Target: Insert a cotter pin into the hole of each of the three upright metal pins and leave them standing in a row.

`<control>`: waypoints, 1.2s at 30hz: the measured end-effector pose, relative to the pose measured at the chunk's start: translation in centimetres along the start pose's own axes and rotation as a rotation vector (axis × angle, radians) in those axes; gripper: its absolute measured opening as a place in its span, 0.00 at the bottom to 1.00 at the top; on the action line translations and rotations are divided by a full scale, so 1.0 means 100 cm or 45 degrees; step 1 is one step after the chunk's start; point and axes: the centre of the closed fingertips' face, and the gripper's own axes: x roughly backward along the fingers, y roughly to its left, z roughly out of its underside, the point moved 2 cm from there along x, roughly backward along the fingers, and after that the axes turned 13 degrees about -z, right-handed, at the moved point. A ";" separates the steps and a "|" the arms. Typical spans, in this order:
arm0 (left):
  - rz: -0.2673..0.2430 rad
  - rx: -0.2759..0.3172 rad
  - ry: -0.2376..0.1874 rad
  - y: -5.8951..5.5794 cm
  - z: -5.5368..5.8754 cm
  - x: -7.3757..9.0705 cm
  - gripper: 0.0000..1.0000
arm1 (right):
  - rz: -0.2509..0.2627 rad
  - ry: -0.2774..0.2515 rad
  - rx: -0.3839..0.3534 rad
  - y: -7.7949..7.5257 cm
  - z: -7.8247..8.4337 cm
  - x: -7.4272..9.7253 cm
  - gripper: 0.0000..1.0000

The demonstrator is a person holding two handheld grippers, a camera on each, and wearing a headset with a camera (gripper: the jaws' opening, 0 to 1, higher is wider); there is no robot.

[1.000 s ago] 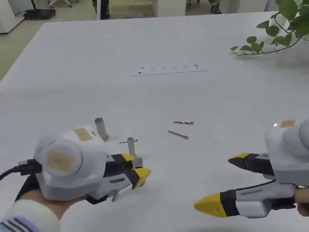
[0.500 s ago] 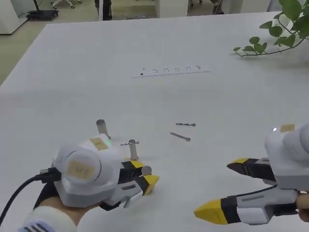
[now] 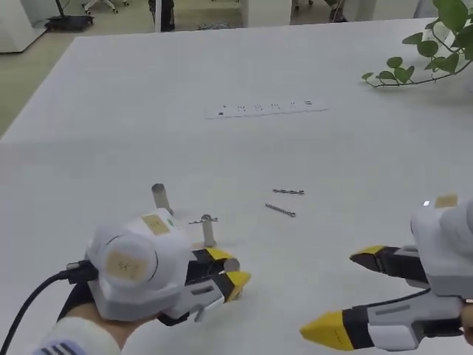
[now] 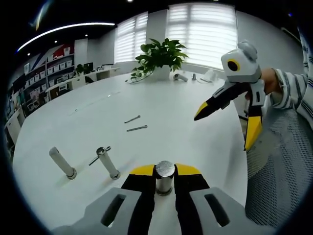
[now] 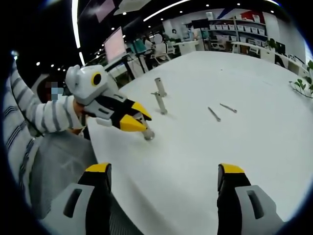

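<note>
My left gripper (image 3: 235, 271) is shut on an upright metal pin (image 4: 165, 177), whose base looks to rest on the white table (image 3: 332, 148). Just beyond it stands a second pin (image 3: 208, 231) with a cotter pin (image 3: 202, 220) through its top. A third, bare pin (image 3: 159, 198) stands further left. Two loose cotter pins (image 3: 288, 191) (image 3: 281, 211) lie flat to the right. My right gripper (image 3: 336, 293) hovers open and holds nothing at the near right, well apart from the pins. In the right gripper view the held pin (image 5: 146, 132) shows under the left gripper's yellow tips.
A white power strip (image 3: 266, 109) lies across the middle of the table. A leafy plant (image 3: 429, 44) reaches in at the far right corner. Office desks and chairs stand beyond the table's far edge.
The left gripper has edged slightly right with its pin. The head camera has shifted a little. The right gripper has stayed open and nearly still.
</note>
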 end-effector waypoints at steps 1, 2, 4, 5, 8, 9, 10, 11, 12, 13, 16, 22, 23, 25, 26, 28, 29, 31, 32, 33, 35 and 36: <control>0.001 0.001 -0.003 -0.001 0.000 0.000 0.12 | 0.000 0.000 -0.001 0.000 0.000 0.000 0.91; 0.000 0.004 -0.006 -0.001 0.000 0.000 0.12 | -0.001 0.000 -0.001 0.000 0.000 0.000 0.91; 0.003 0.021 -0.007 -0.001 0.000 0.000 0.13 | 0.001 0.000 0.002 -0.001 -0.001 0.000 0.91; 0.004 0.018 -0.009 0.000 0.000 0.000 0.13 | 0.006 0.000 0.006 -0.001 -0.001 0.000 0.90; 0.005 0.020 -0.008 0.000 0.000 0.000 0.13 | 0.016 -0.003 0.012 -0.003 -0.002 0.000 0.90; 0.006 0.026 -0.008 0.000 0.000 0.000 0.13 | 0.018 -0.008 0.012 -0.003 -0.003 0.000 0.90; 0.007 0.031 -0.007 0.000 0.000 0.000 0.13 | 0.021 -0.013 0.011 -0.003 -0.004 0.000 0.90; 0.007 0.041 0.000 0.000 0.001 -0.001 0.13 | 0.022 -0.015 0.012 -0.003 -0.004 0.000 0.90; 0.007 0.040 0.005 0.000 0.002 -0.001 0.14 | 0.023 -0.016 0.013 -0.003 -0.005 0.000 0.90; 0.007 0.033 0.007 -0.001 0.003 -0.001 0.15 | 0.023 -0.013 0.013 -0.003 -0.005 0.000 0.90; 0.006 0.031 0.005 -0.001 0.003 -0.002 0.21 | 0.027 -0.006 0.016 -0.003 -0.004 0.001 0.90; -0.003 0.071 0.002 0.002 0.002 0.000 0.41 | 0.028 0.000 0.016 -0.003 -0.004 0.001 0.90; -0.003 0.072 0.001 0.003 0.002 0.001 0.45 | 0.027 0.000 0.016 -0.003 -0.004 0.001 0.90; 0.016 0.100 -0.012 0.002 0.000 0.004 0.50 | 0.026 0.001 0.014 -0.003 -0.004 0.001 0.90; 0.041 0.125 -0.028 0.001 -0.002 0.007 0.54 | 0.027 0.002 0.015 -0.003 -0.004 0.001 0.90; 0.063 0.120 -0.037 0.000 -0.002 0.012 0.57 | 0.026 0.007 0.014 -0.004 -0.004 0.001 0.90; 0.065 0.123 -0.036 0.000 -0.002 0.013 0.60 | 0.025 0.008 0.015 -0.004 -0.004 0.001 0.90; 0.068 0.128 -0.033 0.000 -0.001 0.016 0.66 | 0.023 0.015 0.011 -0.005 -0.002 0.000 0.90; 0.067 0.120 -0.037 0.001 -0.001 0.017 0.72 | 0.021 0.021 0.013 -0.005 -0.002 -0.001 0.90; 0.066 0.117 -0.041 0.001 0.000 0.018 0.76 | 0.020 0.023 0.013 -0.005 -0.001 -0.001 0.90; 0.069 0.110 -0.052 0.002 0.000 0.020 0.84 | 0.014 0.030 0.012 -0.005 -0.001 -0.002 0.90; 0.065 0.112 -0.054 0.003 0.000 0.021 0.87 | 0.012 0.033 0.014 -0.006 -0.001 -0.002 0.90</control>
